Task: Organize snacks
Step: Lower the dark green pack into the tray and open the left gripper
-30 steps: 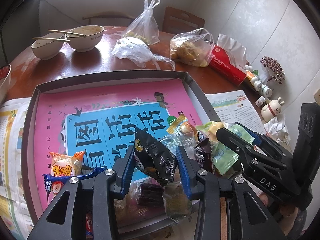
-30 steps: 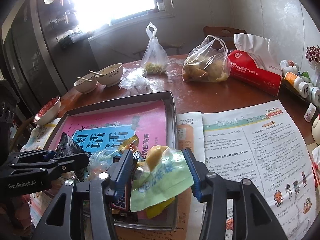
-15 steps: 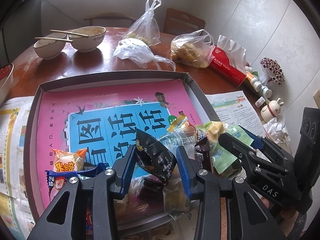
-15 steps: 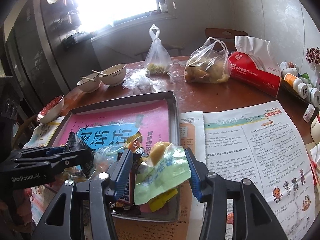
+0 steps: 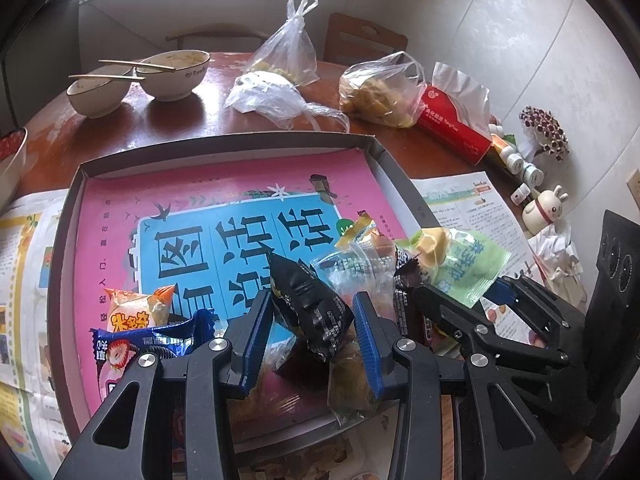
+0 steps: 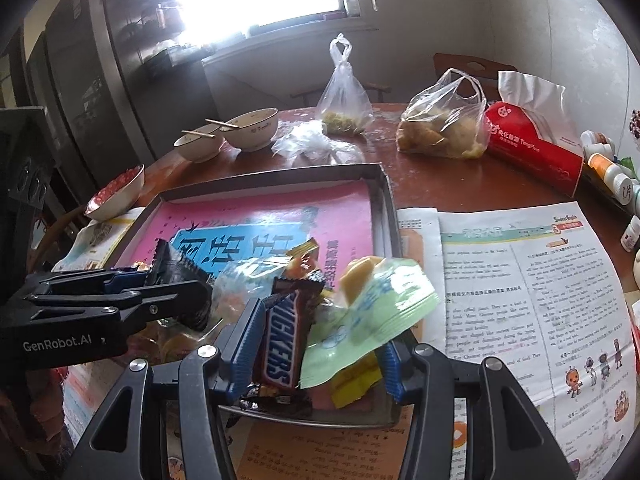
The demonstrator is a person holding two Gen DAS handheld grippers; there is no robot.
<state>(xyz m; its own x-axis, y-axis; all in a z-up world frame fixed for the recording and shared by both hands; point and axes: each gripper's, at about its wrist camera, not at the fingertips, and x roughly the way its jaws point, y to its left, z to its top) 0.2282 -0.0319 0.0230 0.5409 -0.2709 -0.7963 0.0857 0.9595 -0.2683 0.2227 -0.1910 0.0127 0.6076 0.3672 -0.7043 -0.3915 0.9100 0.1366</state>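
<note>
A shallow grey tray (image 5: 224,146) (image 6: 280,176) lined with a pink and blue book cover holds the snacks. My left gripper (image 5: 310,332) is shut on a black snack packet (image 5: 312,308) over the tray's near edge. An orange packet (image 5: 136,312) and a blue biscuit packet (image 5: 148,344) lie at its left. My right gripper (image 6: 316,356) is shut on a Snickers bar (image 6: 280,344) and a pale green packet (image 6: 372,320) together, above the tray's near right corner. The left gripper (image 6: 120,304) with the black packet (image 6: 176,268) shows beside it.
Two bowls with chopsticks (image 5: 176,72), tied plastic bags (image 5: 288,60) and a red tissue pack (image 5: 456,128) stand on the brown table behind the tray. Small bottles (image 5: 520,168) and a rabbit figure (image 5: 544,212) sit far right. Newspaper (image 6: 520,280) lies beside the tray.
The right gripper has rolled a little with its bundle, and the Snickers label now faces its camera. The left gripper and black packet have stayed put.
</note>
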